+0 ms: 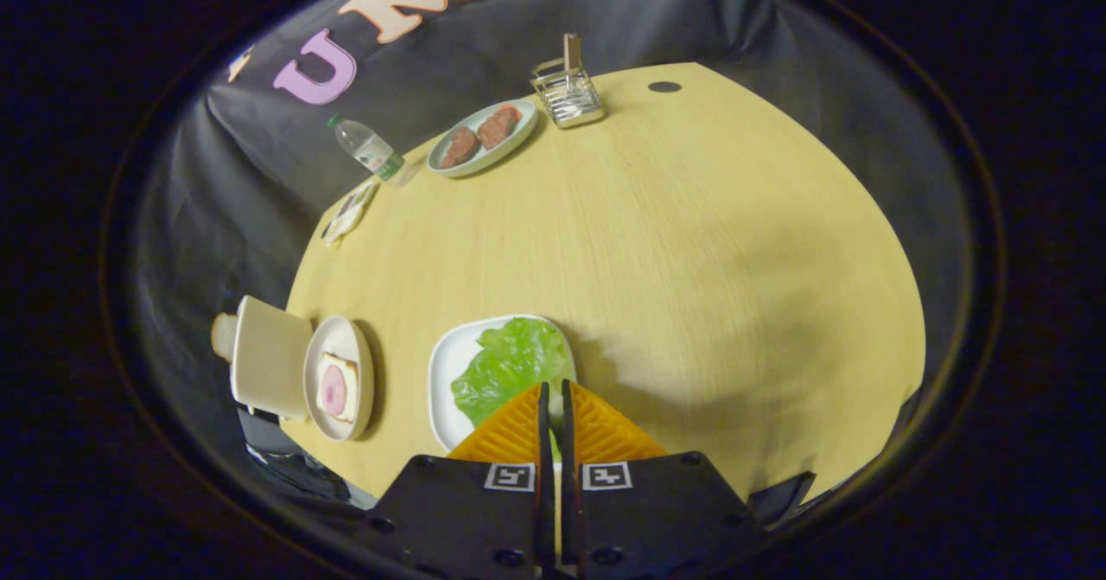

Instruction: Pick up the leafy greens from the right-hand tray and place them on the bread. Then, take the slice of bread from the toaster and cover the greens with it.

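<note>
The leafy greens (510, 364) lie flat on a white tray (442, 381) on the wooden table, just beyond my fingertips and partly hidden by them. My gripper (553, 387) hovers well above the tray, its orange fingers (510, 433) shut with only a thin slit between them and nothing held. To the left of the tray a round white plate (346, 334) carries a slice of bread (335, 387) topped with something pink. Left of that plate stands the white toaster (270, 357), with a bread slice (223, 335) sticking out at its far side.
At the far side of the table are an oval plate (518, 135) with two brown patties, a metal rack (567, 92), a plastic bottle (370, 149) and a small flat packet (347, 213). Bare tabletop (717, 243) stretches to the right of the tray.
</note>
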`<state>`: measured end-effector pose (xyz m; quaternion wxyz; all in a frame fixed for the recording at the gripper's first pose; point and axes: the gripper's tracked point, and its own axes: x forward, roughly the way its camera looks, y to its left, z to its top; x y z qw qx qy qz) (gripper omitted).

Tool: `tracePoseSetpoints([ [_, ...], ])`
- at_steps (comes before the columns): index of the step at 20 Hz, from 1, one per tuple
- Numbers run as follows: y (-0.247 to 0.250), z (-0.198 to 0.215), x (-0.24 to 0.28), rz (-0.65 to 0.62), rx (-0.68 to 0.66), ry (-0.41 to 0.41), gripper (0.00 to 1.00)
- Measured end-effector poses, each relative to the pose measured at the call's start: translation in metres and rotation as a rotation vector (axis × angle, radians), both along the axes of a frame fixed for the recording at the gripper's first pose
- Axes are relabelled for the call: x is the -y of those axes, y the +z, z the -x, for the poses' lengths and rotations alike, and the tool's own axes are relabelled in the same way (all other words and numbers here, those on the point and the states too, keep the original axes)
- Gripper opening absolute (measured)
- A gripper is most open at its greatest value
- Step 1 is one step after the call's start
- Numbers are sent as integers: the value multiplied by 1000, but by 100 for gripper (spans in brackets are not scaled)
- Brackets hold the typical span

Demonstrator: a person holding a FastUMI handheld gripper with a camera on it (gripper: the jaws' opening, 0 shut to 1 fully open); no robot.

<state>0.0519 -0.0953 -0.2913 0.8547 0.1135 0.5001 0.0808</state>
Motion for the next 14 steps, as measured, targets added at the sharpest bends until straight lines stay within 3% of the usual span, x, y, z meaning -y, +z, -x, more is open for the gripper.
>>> tracePoseSetpoints([
  [5, 42, 0, -34, -86, 66, 15, 6],
  [9, 66, 6, -63, -68, 127, 79, 6],
  [14, 93, 24, -132, -132, 167, 154, 6],
])
